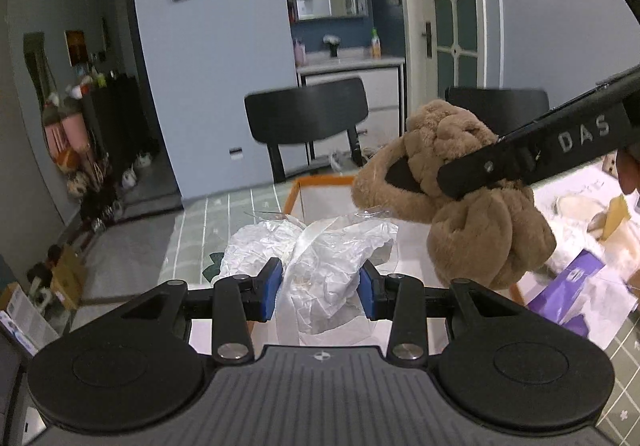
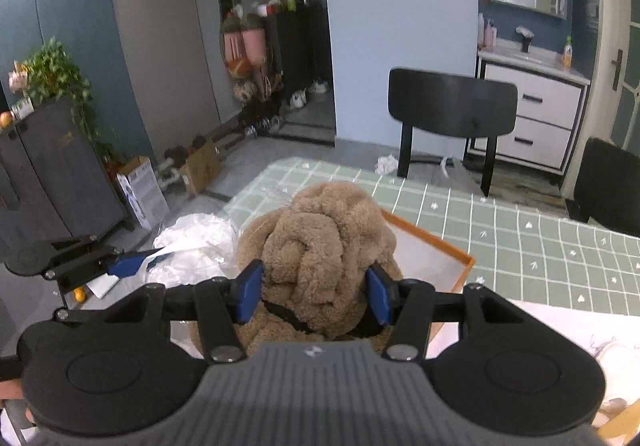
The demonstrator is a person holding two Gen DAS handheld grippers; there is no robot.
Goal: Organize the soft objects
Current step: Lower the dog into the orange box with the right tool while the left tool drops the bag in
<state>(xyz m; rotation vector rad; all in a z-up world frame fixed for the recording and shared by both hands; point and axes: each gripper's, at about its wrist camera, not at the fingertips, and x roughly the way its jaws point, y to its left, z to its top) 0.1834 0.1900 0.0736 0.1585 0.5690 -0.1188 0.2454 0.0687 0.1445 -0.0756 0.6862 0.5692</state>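
hanging above the orange-rimmed tray (image 2: 448, 246), brown plush toy (image 2: 320, 246) clenched crosswise in right gripper (image 2: 316, 296), long axis running near to far, left gripper (image 1: 320, 288) clenched on crumpled white plastic bag (image 1: 320, 254) to its left

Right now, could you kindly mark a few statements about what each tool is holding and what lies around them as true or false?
1. The right tool grips a brown plush toy. True.
2. The left tool holds a glass bottle. False: a crumpled white plastic bag sits between its blue pads.
3. The orange-rimmed tray lies on a green checked tablecloth. True.
4. The chair behind the table is white. False: it is black.
5. The plush toy rests flat in the tray. False: it is held up above it.
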